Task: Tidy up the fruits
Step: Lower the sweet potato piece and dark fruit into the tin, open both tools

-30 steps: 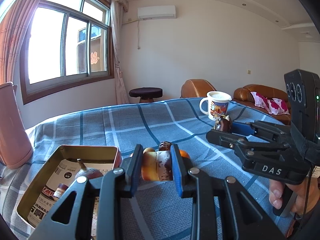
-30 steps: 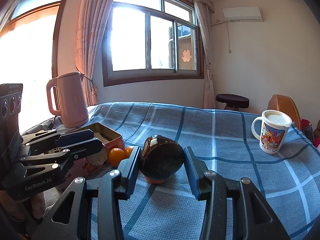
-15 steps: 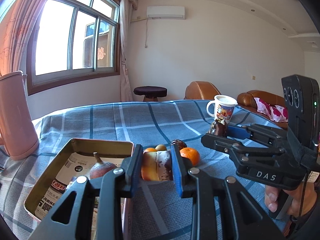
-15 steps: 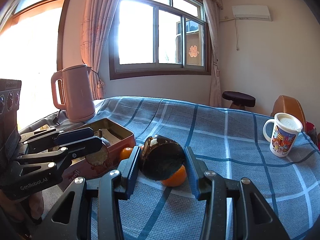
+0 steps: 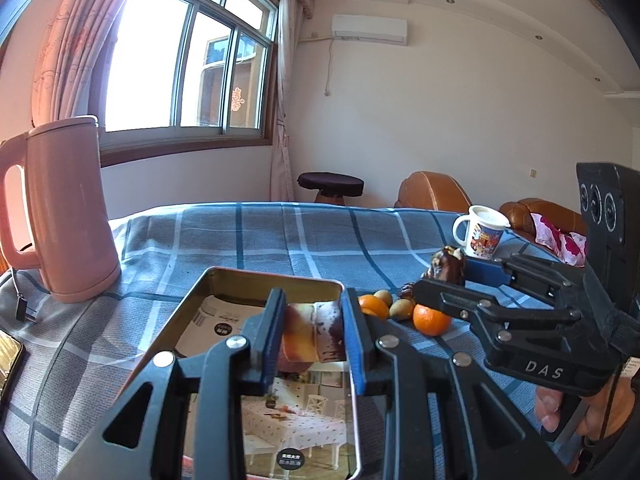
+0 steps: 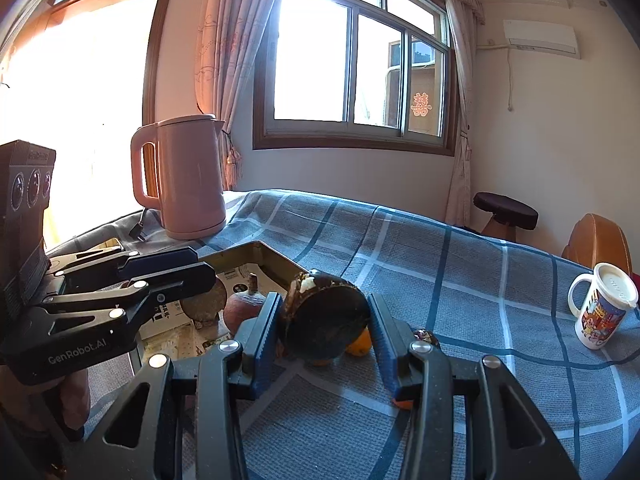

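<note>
Left wrist view: the left gripper [image 5: 312, 336] is clenched on a chunk of fruit [image 5: 310, 330], yellow-orange flesh with a dark reddish skin, and it hangs right over the tin tray [image 5: 224, 276] on the blue checked counter [image 5: 280, 236]. The tray is lined with printed paper; from here the held piece blocks most of what's inside. Just past the tray's right rim sit loose oranges [image 5: 432, 318] and a couple of small yellowish fruits [image 5: 401, 307]. The right gripper [image 5: 444, 276] shows at the right with a dark fruit pinched at its tips.

My take on doing this step well: get each piece fully inside the rim, go low before letting go so nothing bounces off the paper, and drop one hand at a time so the two grippers don't crowd each other.

Right wrist view: the right gripper [image 6: 324, 322] has its fingers [image 6: 266, 320] grasping a round dark fruit [image 6: 324, 320] with a bit of white showing on top, held above the counter just beside the tray's near corner, not over it yet. Inside the tray [image 6: 280, 258] I can see a reddish-brown fruit with a stem [image 6: 244, 306] lying on the paper. The left gripper [image 6: 200, 280] is over the tray too.
</note>
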Demonstrator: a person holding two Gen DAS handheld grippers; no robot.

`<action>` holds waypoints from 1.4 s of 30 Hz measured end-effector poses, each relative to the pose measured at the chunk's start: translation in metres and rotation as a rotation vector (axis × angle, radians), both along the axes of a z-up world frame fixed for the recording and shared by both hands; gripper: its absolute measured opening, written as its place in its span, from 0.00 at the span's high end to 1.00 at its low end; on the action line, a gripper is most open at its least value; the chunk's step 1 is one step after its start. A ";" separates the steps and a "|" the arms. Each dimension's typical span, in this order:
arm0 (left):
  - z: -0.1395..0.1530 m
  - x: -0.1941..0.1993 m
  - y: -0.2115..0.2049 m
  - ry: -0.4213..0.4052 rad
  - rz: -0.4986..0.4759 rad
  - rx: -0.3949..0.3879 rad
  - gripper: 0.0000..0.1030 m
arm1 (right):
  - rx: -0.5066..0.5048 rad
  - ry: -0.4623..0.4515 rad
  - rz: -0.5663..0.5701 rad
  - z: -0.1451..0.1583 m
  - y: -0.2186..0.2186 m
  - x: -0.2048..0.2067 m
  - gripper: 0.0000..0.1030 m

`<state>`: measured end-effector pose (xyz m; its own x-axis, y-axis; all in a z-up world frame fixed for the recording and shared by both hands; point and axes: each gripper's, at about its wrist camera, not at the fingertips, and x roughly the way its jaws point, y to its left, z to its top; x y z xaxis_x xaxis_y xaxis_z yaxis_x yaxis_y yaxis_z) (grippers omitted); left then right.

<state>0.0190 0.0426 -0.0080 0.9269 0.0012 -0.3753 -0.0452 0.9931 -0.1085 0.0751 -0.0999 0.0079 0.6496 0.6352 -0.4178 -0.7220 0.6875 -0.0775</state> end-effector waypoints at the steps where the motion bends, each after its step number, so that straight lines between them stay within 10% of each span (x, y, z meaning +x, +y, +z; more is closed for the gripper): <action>1: 0.000 -0.001 0.005 0.000 0.010 -0.001 0.71 | -0.005 -0.001 0.008 0.000 0.004 -0.001 0.56; 42: -0.025 0.006 0.064 0.143 0.111 -0.047 0.71 | -0.121 0.092 0.141 -0.035 0.099 -0.013 0.56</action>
